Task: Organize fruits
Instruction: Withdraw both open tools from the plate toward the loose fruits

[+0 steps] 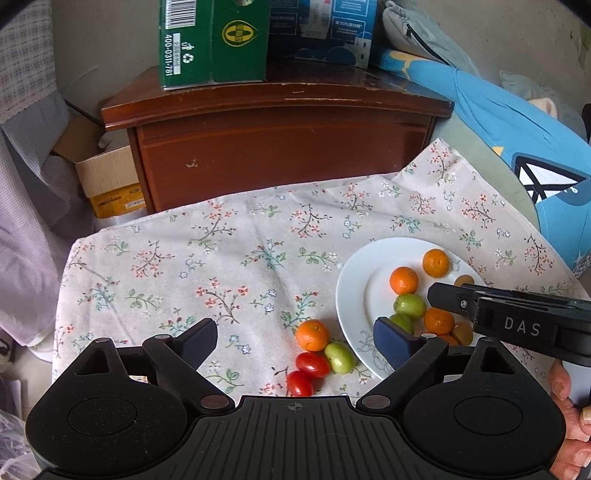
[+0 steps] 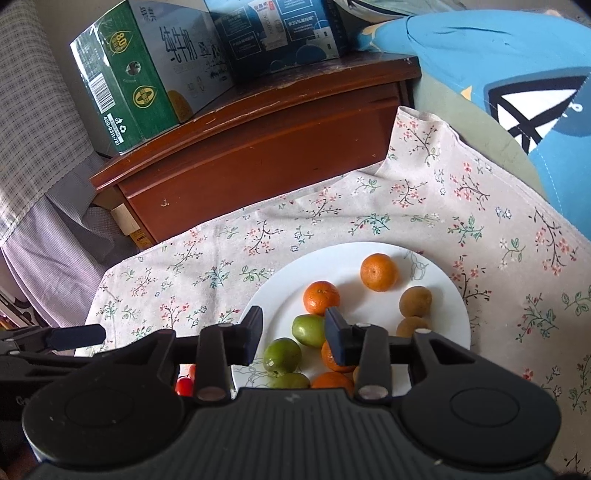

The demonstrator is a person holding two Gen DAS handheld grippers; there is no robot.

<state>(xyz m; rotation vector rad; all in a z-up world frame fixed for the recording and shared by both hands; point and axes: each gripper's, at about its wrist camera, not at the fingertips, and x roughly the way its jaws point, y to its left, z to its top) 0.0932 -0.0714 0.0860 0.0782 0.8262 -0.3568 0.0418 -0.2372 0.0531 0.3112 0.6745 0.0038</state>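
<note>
In the left wrist view my left gripper [image 1: 295, 341] is wide open over the floral cloth. Between its fingers lie a mandarin [image 1: 312, 335], a green fruit [image 1: 340, 357] and two cherry tomatoes [image 1: 312, 364], none touched. A white plate [image 1: 354, 288] to the right holds mandarins, green fruits and brown fruits. My right gripper [image 2: 293, 328] hovers over that plate [image 2: 436, 295], jaws partly open. A green fruit [image 2: 309, 329] shows in the gap between them, with no pad pressing on it. A mandarin [image 2: 321, 297] lies just beyond. The right gripper [image 1: 439, 295] also shows from the side.
A brown wooden cabinet [image 1: 280, 147] stands behind the table with a green carton [image 1: 214, 40] and a blue carton [image 1: 325, 29] on top. A blue cushion [image 1: 517, 140] is at the right, a cardboard box [image 1: 107, 177] at the left. A hand [image 1: 569, 417] grips the right tool.
</note>
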